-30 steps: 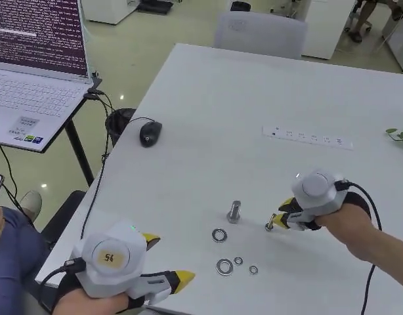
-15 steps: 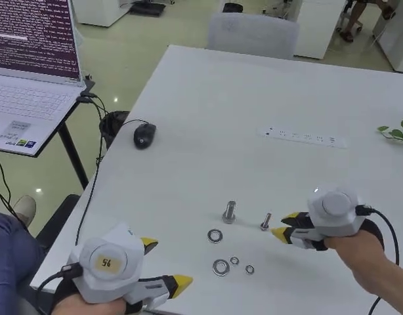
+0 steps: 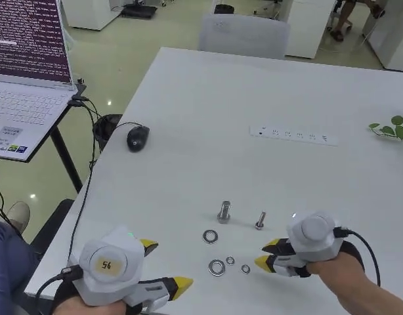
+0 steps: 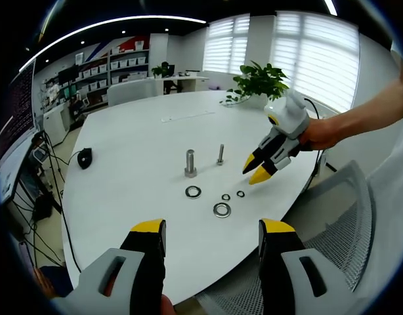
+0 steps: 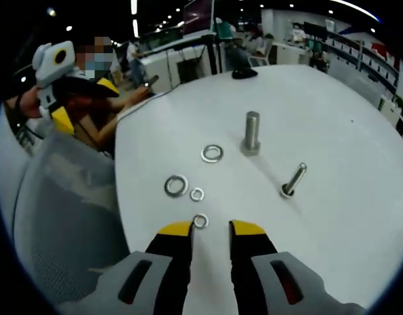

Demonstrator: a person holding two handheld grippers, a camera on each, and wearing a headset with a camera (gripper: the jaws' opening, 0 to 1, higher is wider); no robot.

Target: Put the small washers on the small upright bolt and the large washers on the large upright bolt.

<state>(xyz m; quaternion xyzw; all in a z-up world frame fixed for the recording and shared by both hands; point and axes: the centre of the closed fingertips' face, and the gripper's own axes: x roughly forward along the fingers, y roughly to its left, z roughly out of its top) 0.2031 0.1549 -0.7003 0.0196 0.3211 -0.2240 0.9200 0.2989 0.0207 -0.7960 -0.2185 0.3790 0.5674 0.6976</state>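
The large upright bolt [image 3: 224,211] and the small upright bolt [image 3: 260,220] stand on the white table [image 3: 208,118]. In front of them lie two large washers [image 3: 210,236] [image 3: 216,267] and two small washers [image 3: 230,260] [image 3: 245,269]. My right gripper [image 3: 265,254] is open with a narrow gap, low over the table just right of the small washers. In the right gripper view one small washer [image 5: 201,220] lies just ahead of the right gripper [image 5: 211,228]. My left gripper [image 3: 165,264] hangs open and empty at the table's near edge, and its own view shows the left gripper [image 4: 212,230] wide apart.
A black mouse [image 3: 137,138] and its cable lie at the table's left side. A white power strip [image 3: 293,136] lies farther back. A laptop [image 3: 24,105] stands on a stand to the left, a grey chair [image 3: 244,36] at the far end, a plant [image 3: 388,128] at the right.
My right gripper has drawn back from the small bolt toward the near edge and now sits beside the small washers. The left gripper has stayed put. The head camera has shifted.
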